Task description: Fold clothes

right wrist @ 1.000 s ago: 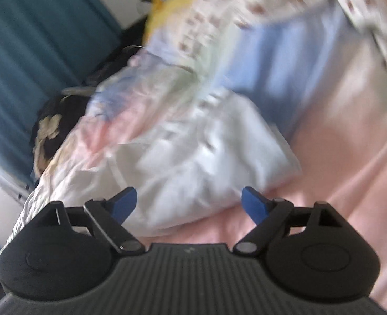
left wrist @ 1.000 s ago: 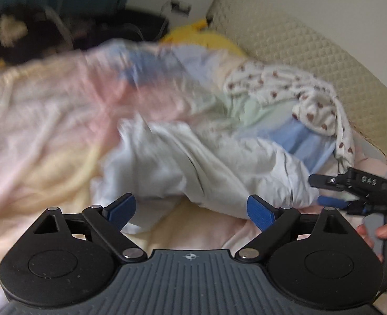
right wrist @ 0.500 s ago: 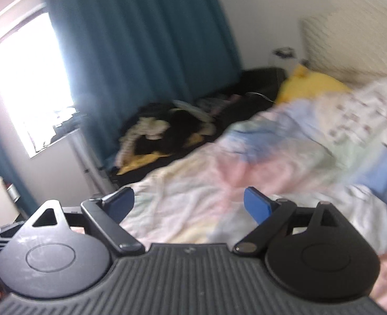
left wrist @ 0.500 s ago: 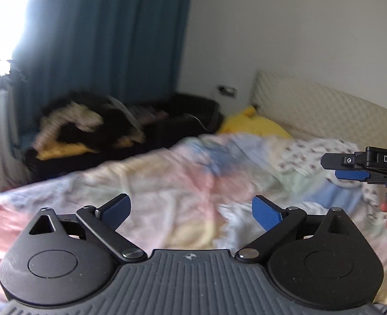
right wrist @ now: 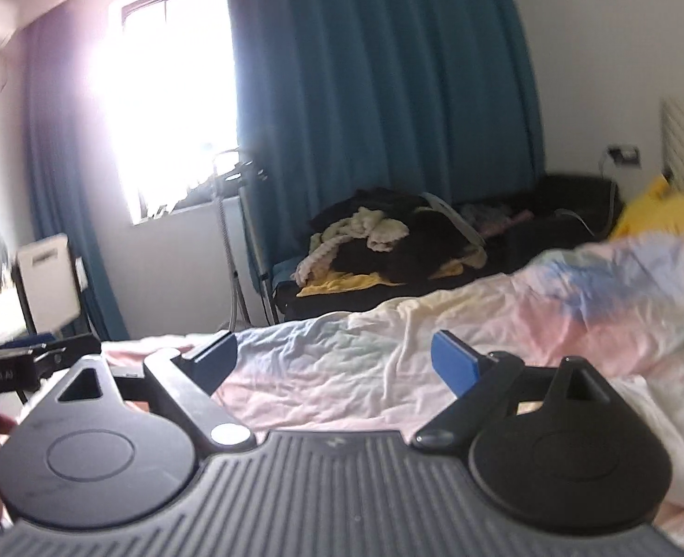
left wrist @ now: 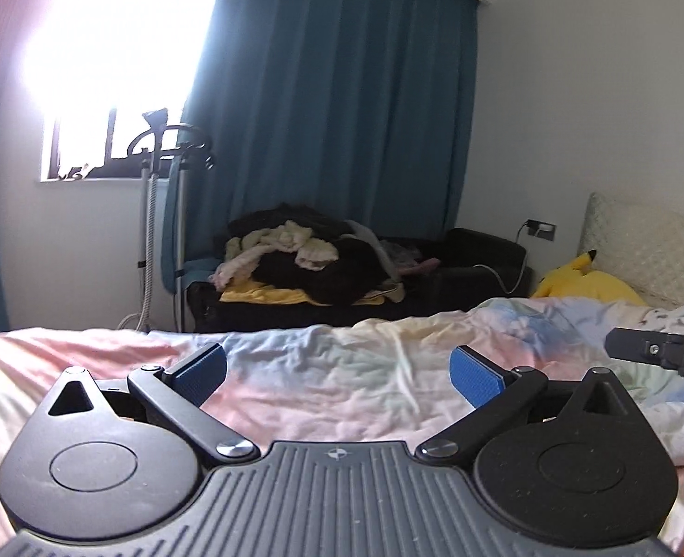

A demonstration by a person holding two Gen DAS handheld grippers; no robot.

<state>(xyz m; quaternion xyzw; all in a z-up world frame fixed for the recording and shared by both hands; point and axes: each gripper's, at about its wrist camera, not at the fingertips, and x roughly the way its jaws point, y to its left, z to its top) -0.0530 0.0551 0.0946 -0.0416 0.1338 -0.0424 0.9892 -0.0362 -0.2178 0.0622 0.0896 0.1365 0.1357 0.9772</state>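
- One teal curtain [left wrist: 342, 130] hangs behind a bed [left wrist: 318, 380] spread with a crumpled pastel quilt.
- White clothes [left wrist: 680, 431] lie bunched on the bed's right side.
- Left tool [left wrist: 337, 371] and right tool [right wrist: 332, 362] hover above the quilt, jaws wide, empty.

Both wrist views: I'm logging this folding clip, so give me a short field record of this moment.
left gripper: open, holding nothing, raised above the bed
right gripper: open, holding nothing
bedding: pastel quilt, rumpled
garment: pale cloth at right edge, not gripped
background: teal curtain, clothes pile on dark couch, yellow plush
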